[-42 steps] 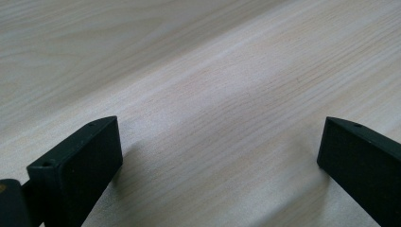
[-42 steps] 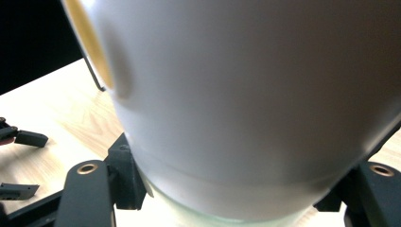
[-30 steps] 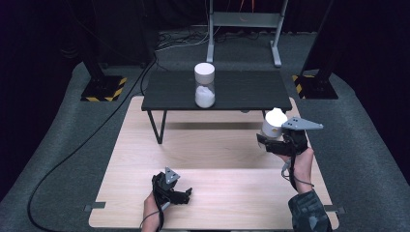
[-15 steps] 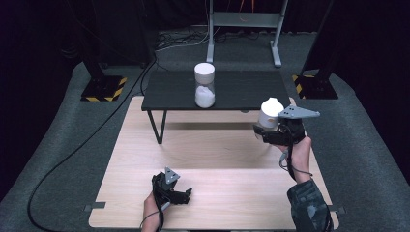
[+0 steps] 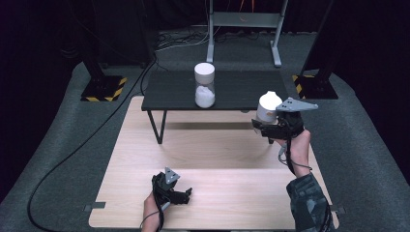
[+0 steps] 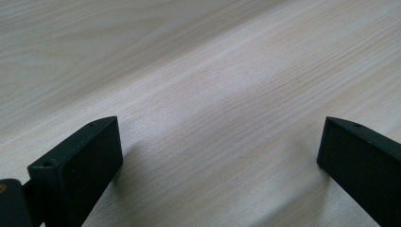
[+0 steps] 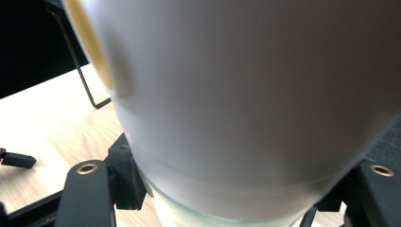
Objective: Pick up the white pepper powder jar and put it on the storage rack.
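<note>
My right gripper (image 5: 263,126) is shut on a white rounded bottle (image 5: 268,106) and holds it upright in the air, just off the right front corner of a low black table (image 5: 241,89). In the right gripper view the bottle (image 7: 246,94) looms close, the black jaws pressed against its lower part. A clear jar (image 5: 204,85) with a white lid and white powder at its bottom stands on the black table. My left gripper (image 5: 183,193) rests on the wooden tabletop (image 5: 217,154) near the front edge, jaws wide open with nothing between them (image 6: 220,156).
The black table stands on thin legs (image 5: 157,128) across the back of the wooden top. Dark carpet surrounds the table, with a cable (image 5: 72,154) at the left and stand bases (image 5: 104,88) with yellow-black stripes behind.
My right gripper has risen with the white bottle and drifted toward the black table's front edge. The left gripper has stayed put.
</note>
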